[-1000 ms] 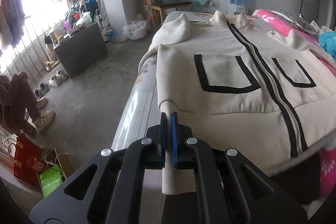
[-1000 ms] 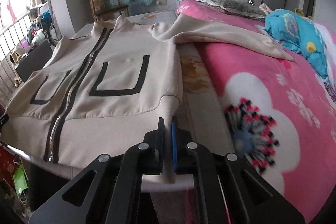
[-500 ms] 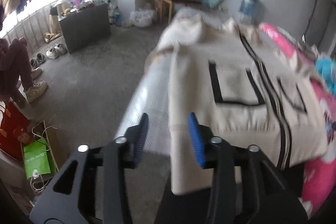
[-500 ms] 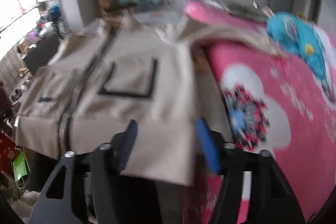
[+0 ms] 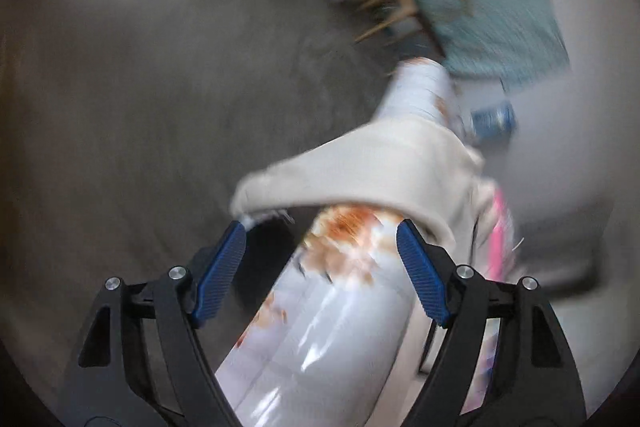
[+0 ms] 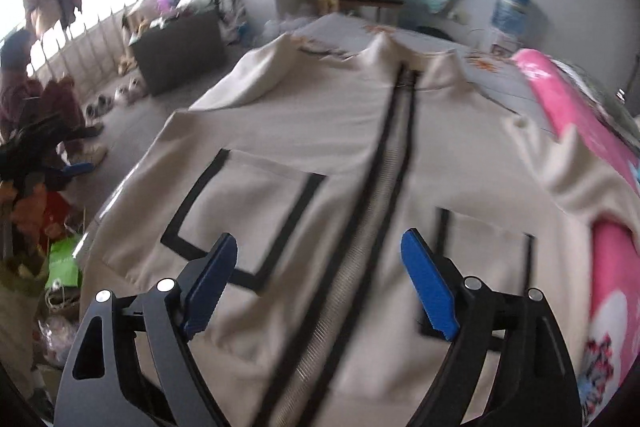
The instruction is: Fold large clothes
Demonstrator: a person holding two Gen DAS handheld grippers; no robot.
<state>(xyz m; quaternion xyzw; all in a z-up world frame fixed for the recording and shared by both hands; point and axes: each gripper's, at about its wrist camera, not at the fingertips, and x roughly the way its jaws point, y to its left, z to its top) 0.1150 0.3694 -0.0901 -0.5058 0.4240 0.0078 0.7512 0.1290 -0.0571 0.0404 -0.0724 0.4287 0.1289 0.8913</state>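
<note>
Jacket (image 6: 340, 155) lies flat, zipped, front up on bed (image 6: 572, 107); right claw (image 6: 320, 287) wide open above hem, left claw (image 5: 320, 263) wide open, both empty

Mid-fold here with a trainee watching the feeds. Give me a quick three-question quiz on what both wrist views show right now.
1. True or false: the right gripper is clamped on the jacket.
2. Multiple choice: the jacket's zipper is A) open all the way B) closed up the front C) hidden.
3. What beige part lies just beyond the left gripper?

Key:
1. False; it is open above the jacket front.
2. B.
3. A sleeve, draped over the table edge; the view is blurred.
</note>
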